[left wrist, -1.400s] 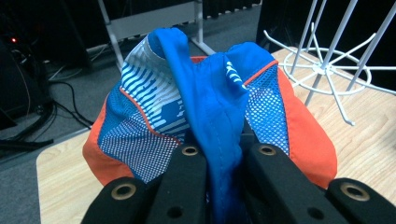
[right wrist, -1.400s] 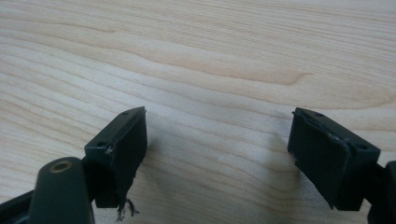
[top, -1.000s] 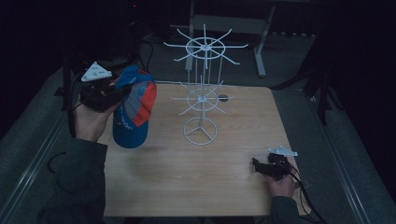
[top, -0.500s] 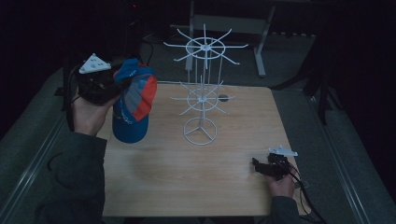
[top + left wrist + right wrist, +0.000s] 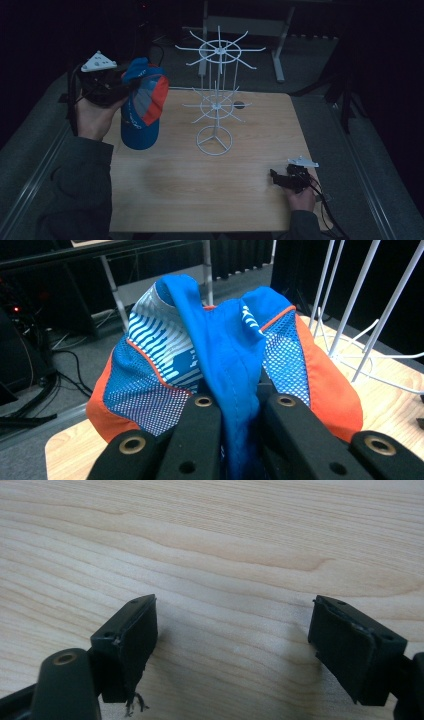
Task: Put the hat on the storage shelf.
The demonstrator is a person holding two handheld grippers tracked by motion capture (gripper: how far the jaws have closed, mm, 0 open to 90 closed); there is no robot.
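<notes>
table (image 5: 240,200): wooden, centre frame | wire rack (image 5: 215,107): white, upright, upper centre | baseball cap (image 5: 142,107): blue-orange, upper left, hanging off table | left gripper (image 5: 122,85): clamped on cap fabric | right gripper (image 5: 276,177): lower right, jaws apart, nothing between

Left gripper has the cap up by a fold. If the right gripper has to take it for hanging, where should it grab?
Probably the cap's stiff blue brim, hanging lowest: come from the rack side, jaws across its edge. The left gripper pinches a soft fold of the crown, which sags. The right gripper is open, near the table.
</notes>
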